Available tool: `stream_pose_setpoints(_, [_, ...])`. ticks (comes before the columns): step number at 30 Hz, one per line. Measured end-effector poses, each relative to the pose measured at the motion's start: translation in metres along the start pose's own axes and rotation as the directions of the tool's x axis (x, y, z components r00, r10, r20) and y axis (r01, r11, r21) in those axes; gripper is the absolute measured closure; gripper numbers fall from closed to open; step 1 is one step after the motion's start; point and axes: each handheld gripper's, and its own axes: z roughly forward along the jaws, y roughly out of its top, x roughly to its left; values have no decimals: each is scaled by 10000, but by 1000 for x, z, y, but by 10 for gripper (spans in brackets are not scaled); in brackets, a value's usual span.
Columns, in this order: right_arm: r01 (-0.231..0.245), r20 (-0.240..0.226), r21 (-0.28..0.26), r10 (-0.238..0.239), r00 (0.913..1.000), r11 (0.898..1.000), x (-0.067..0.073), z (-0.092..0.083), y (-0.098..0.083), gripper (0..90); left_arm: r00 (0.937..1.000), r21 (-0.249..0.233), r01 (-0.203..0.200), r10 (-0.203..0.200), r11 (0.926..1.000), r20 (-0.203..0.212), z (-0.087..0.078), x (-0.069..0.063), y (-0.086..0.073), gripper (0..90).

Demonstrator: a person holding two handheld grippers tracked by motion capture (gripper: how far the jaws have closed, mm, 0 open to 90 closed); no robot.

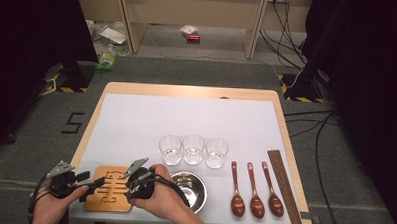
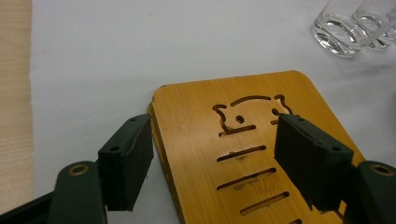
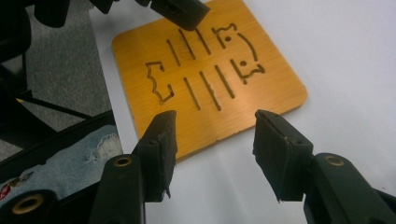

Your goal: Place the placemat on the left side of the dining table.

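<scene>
Here, a person sits at a tabletop [image 1: 136,115] covered with a white sheet, a two-jaw gripper in each hand. Both grippers meet at a square bamboo trivet [image 1: 110,188] with a fish-shaped cut-out, which lies flat at the near left corner of the sheet.

The left gripper [image 1: 86,180] comes at the trivet's left edge; in the left gripper view its jaws stand apart, one just off the trivet's corner and the other above its slotted face, pressing on nothing. The right gripper [image 1: 129,185] faces the trivet's opposite edge; in the right gripper view its jaws are spread wide, with that edge of the trivet [image 3: 205,79] just ahead of them and nothing held.

Beside the trivet sits a steel bowl [image 1: 190,189]. Behind it stand three clear glasses [image 1: 193,150] in a row. Farther right lie three wooden spoons [image 1: 256,191] and a pair of chopsticks [image 1: 284,187], all neatly lined up.

By the look of it, the work is at an early stage: the trivet is approached from both sides but not gripped or lifted, and the other tableware appears untouched.
</scene>
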Motion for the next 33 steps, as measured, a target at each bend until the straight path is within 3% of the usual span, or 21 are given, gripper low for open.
stream_pose_setpoints(12, [168,-314,685,-147,9994,9975,6,20,2,494,10000,133,10,-11,9999,75,2,2,-1,277])
stream_pose_setpoints(33, [25,-768,1203,68,9970,9927,7,43,3,464,9997,326,140,-147,9994,191,5,3,-3,281])
